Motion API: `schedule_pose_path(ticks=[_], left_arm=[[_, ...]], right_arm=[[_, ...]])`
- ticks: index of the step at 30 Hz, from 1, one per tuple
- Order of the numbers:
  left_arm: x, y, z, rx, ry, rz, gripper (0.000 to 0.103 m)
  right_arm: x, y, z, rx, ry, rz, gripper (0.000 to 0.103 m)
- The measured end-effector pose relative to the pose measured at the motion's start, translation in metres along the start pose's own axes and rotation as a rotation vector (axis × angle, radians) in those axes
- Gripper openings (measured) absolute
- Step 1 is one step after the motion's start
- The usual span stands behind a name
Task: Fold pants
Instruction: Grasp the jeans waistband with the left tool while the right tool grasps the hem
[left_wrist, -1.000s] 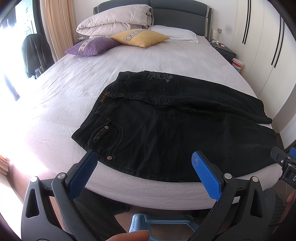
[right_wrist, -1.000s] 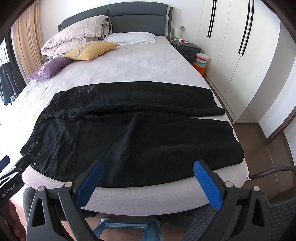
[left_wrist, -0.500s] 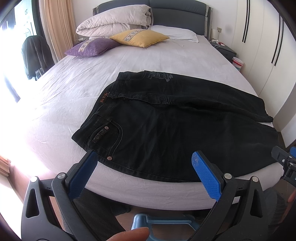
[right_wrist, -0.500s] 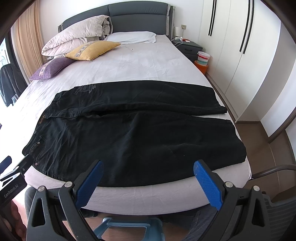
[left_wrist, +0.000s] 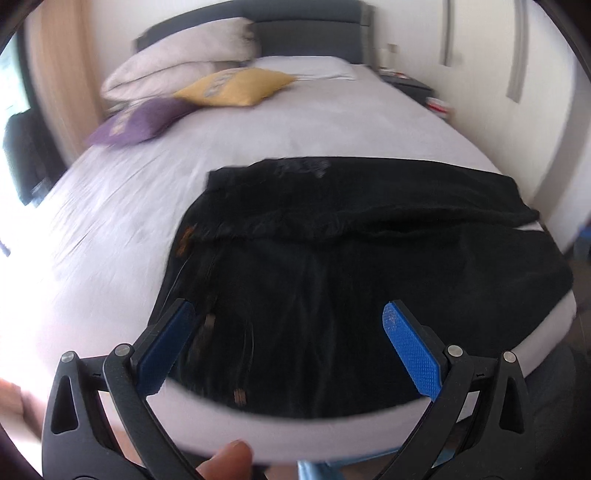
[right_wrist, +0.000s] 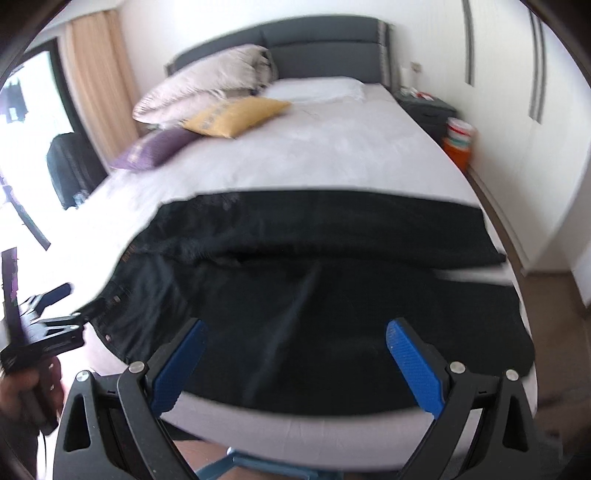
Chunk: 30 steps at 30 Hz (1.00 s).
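Hovering over the near edge of the bed (right_wrist: 332, 155), both claws spread wide above the black pants (left_wrist: 369, 295).

Left gripper (left_wrist: 288, 332) has its blue pads parted and nothing between them, poised over the waistband end by the front pocket and rivets; right gripper (right_wrist: 295, 350) equally released, its pads framing the nearer leg. Pants lie flat across the white sheet, waist to the left, legs running right, the far leg lapping a little over the near one along the middle. Both views are motion-blurred. Yellow cushion (right_wrist: 236, 116) and purple cushion (right_wrist: 155, 149) sit well apart up by the grey headboard (right_wrist: 325, 44). A hand (right_wrist: 33, 384) at the left grips the other tool.
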<state>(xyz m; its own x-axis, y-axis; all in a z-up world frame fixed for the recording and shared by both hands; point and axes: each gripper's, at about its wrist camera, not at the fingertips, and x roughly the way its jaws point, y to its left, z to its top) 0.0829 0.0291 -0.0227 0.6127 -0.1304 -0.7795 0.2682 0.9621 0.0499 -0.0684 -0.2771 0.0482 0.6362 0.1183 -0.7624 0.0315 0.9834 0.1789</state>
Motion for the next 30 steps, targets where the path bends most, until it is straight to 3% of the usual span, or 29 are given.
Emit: schedule_pose_path(ticks=[3,8,14,17,20,27,30], left_arm=[[0.029,0.013,0.027,0.099,0.034,0.049,0.103],[0.079,0.048,0.095,0.177,0.023,0.034,0.103],[0.168,0.070,0.195,0.385,0.099,-0.087,0.103],[0.206,0.069,0.222,0.457,0.155,-0.121,0.101],[0.249,0.065,0.238,0.506,0.241,-0.192,0.092],[0.316,0.053,0.241,0.567,0.387,-0.288,0.066],[0.328,0.058,0.246,0.549,0.423,-0.332,0.066]], right_arm=[[0.011,-0.008,0.026,-0.061,-0.029,0.065,0.100],[0.057,-0.017,0.071,-0.247,-0.005,0.151,0.100],[0.119,-0.033,0.099,-0.373,0.085,0.209,0.095],[0.146,-0.043,0.108,-0.411,0.131,0.253,0.095],[0.173,-0.053,0.119,-0.435,0.168,0.295,0.095],[0.219,-0.072,0.146,-0.445,0.216,0.348,0.095],[0.232,-0.081,0.154,-0.414,0.217,0.369,0.095]])
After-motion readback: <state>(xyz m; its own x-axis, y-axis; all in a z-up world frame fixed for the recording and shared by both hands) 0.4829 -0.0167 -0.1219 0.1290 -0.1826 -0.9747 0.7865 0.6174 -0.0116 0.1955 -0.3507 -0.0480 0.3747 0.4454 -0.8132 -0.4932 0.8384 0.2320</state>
